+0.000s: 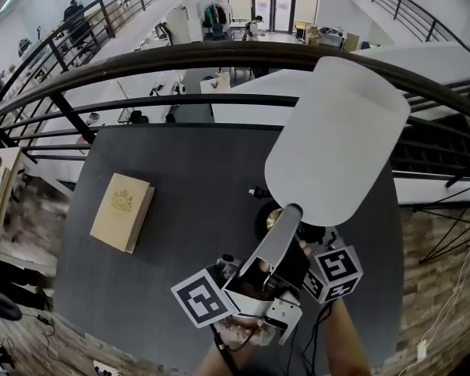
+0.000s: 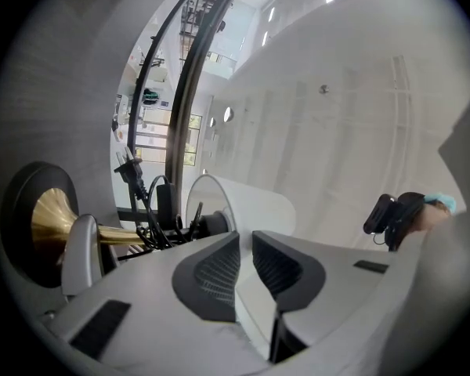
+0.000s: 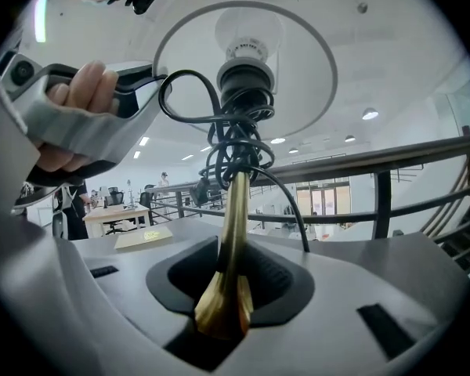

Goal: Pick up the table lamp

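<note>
I hold lamp (image 1: pixel 337 143) over table (image 1: pixel 180 171), near its 5 o'clock edge. My left gripper (image 2: pixel 243 269) pinches shade (image 2: pixel 251 202) rim, jaws narrow. My right gripper (image 3: pixel 223 288) clamps brass stem (image 3: pixel 233 210). Book (image 1: pixel 123 211) at lamp's 9 o'clock.

Left gripper (image 2: pixel 243 266): a light grey moulded shell is fitted with two dark grey ribbed pads (image 2: pixel 213 276) and small black rectangular insets (image 2: pixel 100 329). Right gripper (image 3: pixel 229 288): the same grey shell and dark pads are carried. Marker cube (image 1: pixel 206 298), one per gripper: white faces are printed with black square patterns. A black cable (image 1: pixel 222 349) is attached below the left one.
</note>
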A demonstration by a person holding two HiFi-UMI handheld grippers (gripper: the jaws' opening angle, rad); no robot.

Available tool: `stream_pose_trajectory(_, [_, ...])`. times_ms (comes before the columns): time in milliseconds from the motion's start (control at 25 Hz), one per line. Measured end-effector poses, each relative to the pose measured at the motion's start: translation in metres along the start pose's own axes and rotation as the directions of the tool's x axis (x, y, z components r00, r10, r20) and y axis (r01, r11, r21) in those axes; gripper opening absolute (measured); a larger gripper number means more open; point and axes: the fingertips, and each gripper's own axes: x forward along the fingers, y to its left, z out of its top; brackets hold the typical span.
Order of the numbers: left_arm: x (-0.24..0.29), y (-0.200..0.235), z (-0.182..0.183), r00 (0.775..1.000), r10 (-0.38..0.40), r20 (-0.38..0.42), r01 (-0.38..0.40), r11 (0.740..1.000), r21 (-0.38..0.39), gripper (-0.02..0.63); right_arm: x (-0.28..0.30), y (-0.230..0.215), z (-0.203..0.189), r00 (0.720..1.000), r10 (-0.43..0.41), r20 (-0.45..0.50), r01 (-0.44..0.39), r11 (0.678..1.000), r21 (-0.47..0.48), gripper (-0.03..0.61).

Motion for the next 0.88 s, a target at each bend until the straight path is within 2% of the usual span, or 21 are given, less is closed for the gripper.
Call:
stream_pose_trajectory(440, [0.002,-0.037,-0.009,1.000,-0.026,-0.015,0.026,1.000,0.010,0.064,-0.020,0.012,0.028,1.000,-0.005,0.022,0.005,1.000,0.000,0.132])
stream_pose_trajectory(880, [-0.003,-0.051,-0.013,0.999,-0.032,-0.014,0.032,0.999,0.023,0.063,-0.030,0.022,0.036,1.000,0.009,0.027,-0.008,1.000,-0.009,0.132])
